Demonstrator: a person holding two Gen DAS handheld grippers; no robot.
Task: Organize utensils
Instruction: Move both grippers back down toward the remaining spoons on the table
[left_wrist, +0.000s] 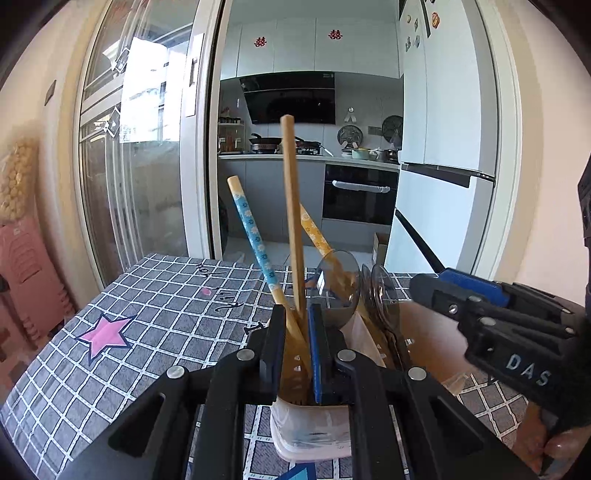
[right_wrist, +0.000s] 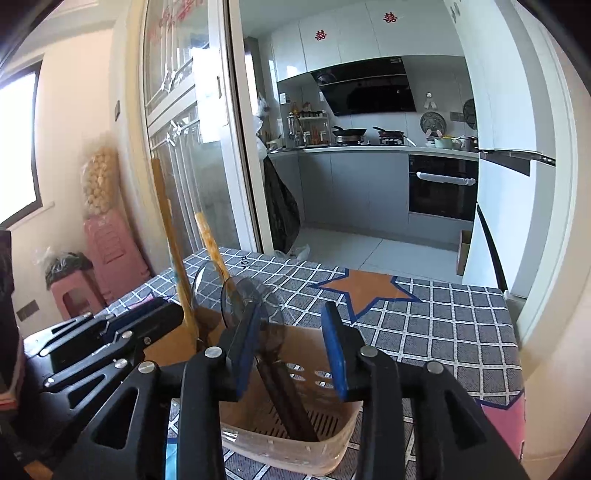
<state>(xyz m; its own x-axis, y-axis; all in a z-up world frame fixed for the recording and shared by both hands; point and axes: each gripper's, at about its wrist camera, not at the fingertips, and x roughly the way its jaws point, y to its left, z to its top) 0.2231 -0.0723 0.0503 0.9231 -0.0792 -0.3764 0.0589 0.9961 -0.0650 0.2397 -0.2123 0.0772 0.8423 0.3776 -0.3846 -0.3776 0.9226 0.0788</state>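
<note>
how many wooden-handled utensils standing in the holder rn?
3, all in the holder: plain handle between the left gripper's fingers, blue-flowered handle on its left, yellow-flowered handle behind. More may be hidden.

table: grey cloth (left_wrist: 155, 295) with white grid, pink star (left_wrist: 107, 334) near left, orange star (right_wrist: 364, 291) far right
door: sliding glass door (left_wrist: 147, 158), white frame, open to the kitchen
kitchen: grey tile floor (right_wrist: 354, 251), white upper cabinets (left_wrist: 295, 44), black range hood (left_wrist: 291, 98), pans on the hob, black oven (left_wrist: 360, 194)
fridge: white fridge (left_wrist: 443, 147) on the right, magnets up top
left wall: cream, pink stools (right_wrist: 107, 254) stacked below, window (right_wrist: 18, 144) far left
light: bright daylight
</note>
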